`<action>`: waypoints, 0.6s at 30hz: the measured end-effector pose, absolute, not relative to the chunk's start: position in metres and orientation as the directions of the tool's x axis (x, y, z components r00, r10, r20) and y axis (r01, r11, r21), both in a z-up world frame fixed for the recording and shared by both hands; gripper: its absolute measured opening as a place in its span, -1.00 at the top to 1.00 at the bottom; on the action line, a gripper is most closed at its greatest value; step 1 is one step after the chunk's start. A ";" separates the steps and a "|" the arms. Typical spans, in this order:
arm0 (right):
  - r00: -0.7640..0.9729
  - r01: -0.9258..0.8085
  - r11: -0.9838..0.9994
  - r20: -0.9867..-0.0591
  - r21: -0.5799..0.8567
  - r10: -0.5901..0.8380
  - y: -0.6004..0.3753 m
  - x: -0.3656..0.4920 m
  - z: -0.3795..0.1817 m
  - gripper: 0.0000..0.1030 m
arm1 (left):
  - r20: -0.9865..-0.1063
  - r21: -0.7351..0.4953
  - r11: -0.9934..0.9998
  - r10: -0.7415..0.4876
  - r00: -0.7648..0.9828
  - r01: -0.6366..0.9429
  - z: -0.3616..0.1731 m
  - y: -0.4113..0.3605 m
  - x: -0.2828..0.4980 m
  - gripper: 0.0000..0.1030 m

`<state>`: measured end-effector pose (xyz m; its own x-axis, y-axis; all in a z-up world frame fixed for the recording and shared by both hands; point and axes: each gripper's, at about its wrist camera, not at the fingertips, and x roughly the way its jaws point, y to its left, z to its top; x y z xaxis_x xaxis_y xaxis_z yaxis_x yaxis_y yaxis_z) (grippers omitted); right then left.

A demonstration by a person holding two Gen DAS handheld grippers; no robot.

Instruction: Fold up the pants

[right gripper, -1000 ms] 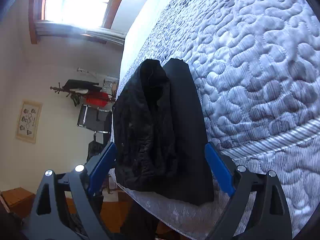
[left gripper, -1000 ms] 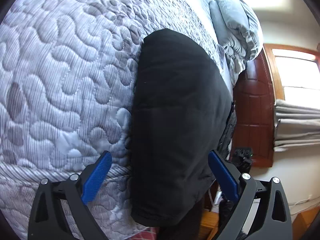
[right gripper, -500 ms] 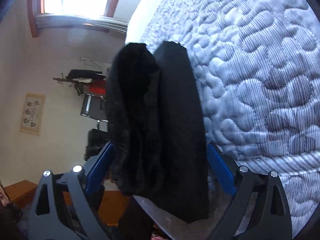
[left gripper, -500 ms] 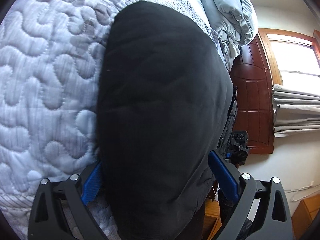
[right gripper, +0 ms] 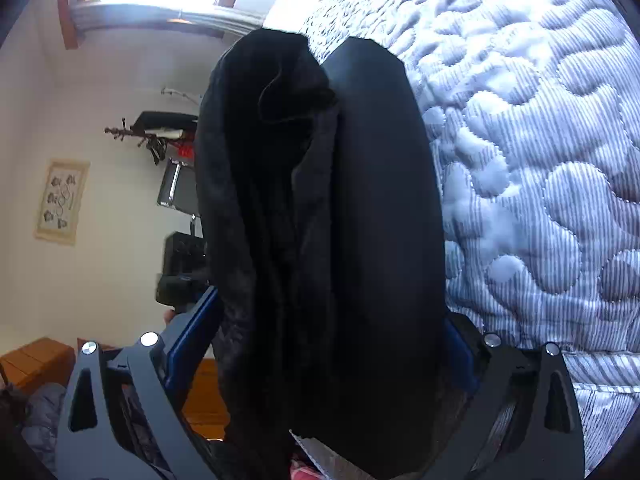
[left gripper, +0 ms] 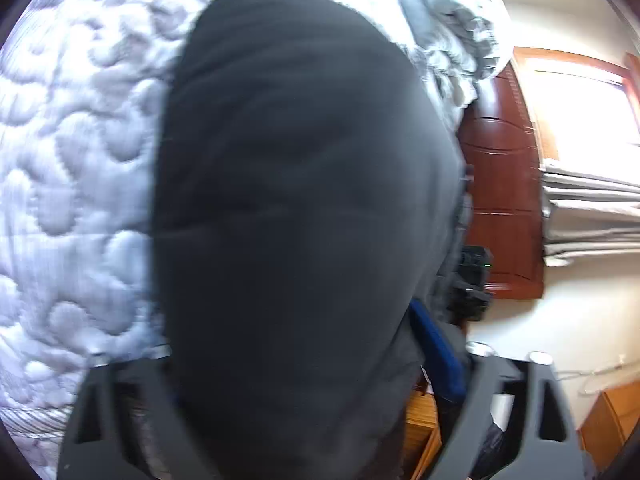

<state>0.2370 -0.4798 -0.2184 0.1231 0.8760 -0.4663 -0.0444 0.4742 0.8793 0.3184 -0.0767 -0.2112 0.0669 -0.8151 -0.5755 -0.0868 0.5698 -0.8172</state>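
Two grippers straddle the black pants (right gripper: 360, 220), which lie on the quilted bed (right gripper: 540, 140) along its edge. The left gripper (left gripper: 304, 372) has its fingers (left gripper: 436, 352) set wide apart, the cloth filling the gap between them; only the blue right pad shows. The right gripper (right gripper: 328, 344) likewise stands spread, a blue pad on each side of the garment. The pants' long axis runs straight away from both cameras. Beyond lie a grey pillow (left gripper: 452, 20) and a wooden headboard (left gripper: 500, 200).
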 end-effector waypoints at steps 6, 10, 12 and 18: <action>0.150 -0.072 0.474 -0.460 0.878 0.875 -0.482 0.231 -0.208 0.07 | -0.576 -0.817 0.572 -0.814 0.078 -0.076 -0.209 -0.077 0.317 -0.05; 0.179 -0.127 0.500 -0.476 0.857 0.861 -0.472 0.223 -0.185 0.27 | -0.558 -0.830 0.555 -0.825 0.091 -0.060 -0.199 -0.080 0.317 0.36; 0.194 -0.151 0.511 -0.481 0.846 0.855 -0.465 0.221 -0.174 0.30 | -0.556 -0.831 0.554 -0.825 0.099 -0.056 -0.198 -0.079 0.316 0.50; 0.235 -0.204 0.527 -0.482 0.825 0.844 -0.446 0.218 -0.139 0.32 | -0.524 -0.847 0.531 -0.837 0.159 0.004 -0.179 -0.077 0.310 0.61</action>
<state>0.2179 -0.4458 -0.1391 0.2351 0.8442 -0.4817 -0.2045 0.5274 0.8246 0.3104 -0.0768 -0.1789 0.1590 -0.8369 -0.5238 0.0040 0.5310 -0.8473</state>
